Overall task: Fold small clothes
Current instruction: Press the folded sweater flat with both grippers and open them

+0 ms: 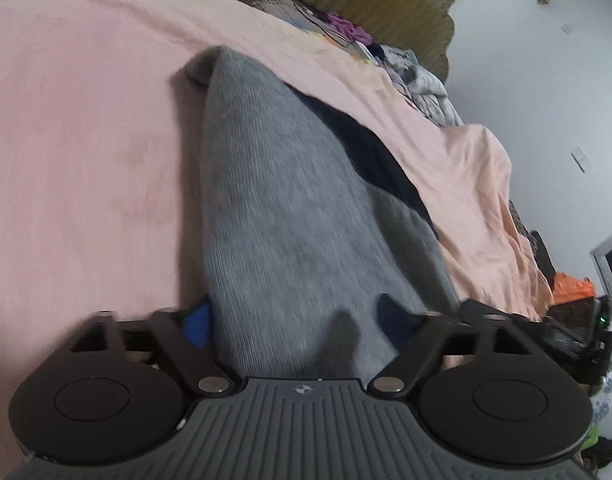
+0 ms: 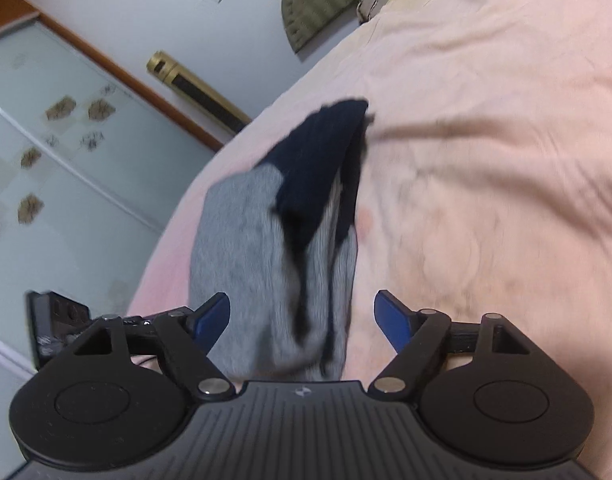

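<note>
Two grippers: one per hand, both over a pink-sheeted bed [image 1: 86, 152], each aimed forward and downward at the same garment.
Garment: a small grey knit piece with a navy section [image 1: 290, 216]; it lies on the bed and runs up between both sets of fingers. Its exact type cannot be told.
Left gripper [image 1: 302, 320]: jaws stand apart; the grey cloth fills the gap and hides part of the right pad. Whether the pads press on it cannot be told.
Right gripper [image 2: 302, 316]: jaws wide apart; the cloth [image 2: 282, 248] passes between the blue pads with a clear gap on the right side, so nothing is gripped.
Placement rationale: judged, the cloth is laid along the bed so a fold can be made or set down flat.
Pose: both views are tilted, so the wrists are rolled; motion blur is evident.
</note>
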A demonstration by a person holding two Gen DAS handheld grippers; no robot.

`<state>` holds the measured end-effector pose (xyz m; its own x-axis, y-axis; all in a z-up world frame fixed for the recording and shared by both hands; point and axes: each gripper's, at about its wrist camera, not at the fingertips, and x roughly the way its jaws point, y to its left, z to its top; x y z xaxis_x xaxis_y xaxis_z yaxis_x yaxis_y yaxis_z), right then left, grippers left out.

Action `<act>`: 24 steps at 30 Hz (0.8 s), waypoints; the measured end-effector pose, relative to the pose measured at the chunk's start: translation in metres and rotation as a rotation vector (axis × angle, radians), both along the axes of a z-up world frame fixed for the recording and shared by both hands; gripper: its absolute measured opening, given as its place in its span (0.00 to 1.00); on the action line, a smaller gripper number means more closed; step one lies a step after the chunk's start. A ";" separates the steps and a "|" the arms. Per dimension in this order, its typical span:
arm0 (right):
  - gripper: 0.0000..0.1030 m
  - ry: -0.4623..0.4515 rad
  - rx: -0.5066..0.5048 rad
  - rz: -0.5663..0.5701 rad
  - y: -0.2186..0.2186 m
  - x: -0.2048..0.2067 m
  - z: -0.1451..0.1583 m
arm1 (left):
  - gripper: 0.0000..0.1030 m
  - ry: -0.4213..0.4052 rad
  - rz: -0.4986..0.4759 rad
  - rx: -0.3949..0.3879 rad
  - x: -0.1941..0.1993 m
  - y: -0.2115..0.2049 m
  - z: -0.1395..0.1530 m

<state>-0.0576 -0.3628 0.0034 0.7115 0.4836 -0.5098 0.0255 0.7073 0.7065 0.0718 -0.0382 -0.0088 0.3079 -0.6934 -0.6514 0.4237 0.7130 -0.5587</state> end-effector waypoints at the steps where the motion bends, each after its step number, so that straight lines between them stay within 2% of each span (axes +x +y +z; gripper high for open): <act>1: 0.77 -0.004 -0.012 0.011 0.005 -0.001 0.000 | 0.44 0.004 -0.010 0.005 -0.002 0.000 -0.001; 2: 0.74 -0.008 -0.022 0.024 0.011 -0.002 0.001 | 0.29 0.016 -0.018 0.015 -0.004 -0.001 -0.003; 3: 0.67 -0.006 -0.036 0.036 0.019 -0.002 0.002 | 0.25 0.021 -0.013 0.028 -0.005 0.000 -0.005; 4: 0.43 0.007 -0.047 0.050 0.026 0.002 0.002 | 0.20 0.022 -0.002 0.030 -0.005 0.002 -0.007; 5: 0.25 0.026 -0.059 0.057 0.032 0.004 0.001 | 0.18 0.028 0.010 0.019 -0.004 0.005 -0.007; 7: 0.20 0.034 -0.080 0.052 0.041 0.007 -0.001 | 0.17 0.047 0.042 -0.014 -0.005 0.016 -0.003; 9: 0.18 0.017 -0.080 0.042 0.046 0.002 0.003 | 0.15 0.054 0.073 -0.024 -0.010 0.028 0.005; 11: 0.17 -0.008 -0.044 0.047 0.046 -0.009 0.008 | 0.15 0.028 0.087 0.011 -0.020 0.036 0.014; 14: 0.20 0.006 -0.022 0.077 0.048 -0.021 0.004 | 0.15 -0.048 0.086 0.146 -0.037 0.036 0.017; 16: 0.23 0.036 -0.133 0.048 0.053 -0.025 0.004 | 0.17 -0.090 0.079 0.195 -0.045 0.030 0.017; 18: 0.25 0.008 -0.229 -0.004 0.059 -0.032 0.015 | 0.22 -0.132 0.083 0.222 -0.051 0.026 0.023; 21: 0.26 -0.090 -0.446 -0.113 0.078 -0.046 0.042 | 0.42 -0.210 0.118 0.285 -0.060 0.019 0.031; 23: 0.30 -0.159 -0.592 -0.146 0.098 -0.052 0.055 | 0.66 -0.254 0.145 0.325 -0.065 0.014 0.034; 24: 0.30 -0.185 -0.632 -0.144 0.108 -0.053 0.058 | 0.68 -0.271 0.162 0.350 -0.066 0.011 0.033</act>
<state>-0.1102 -0.2551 0.0610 0.8493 0.0259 -0.5274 0.0691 0.9848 0.1596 0.0056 -0.0271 0.0247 0.5854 -0.3752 -0.7187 0.3892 0.9077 -0.1569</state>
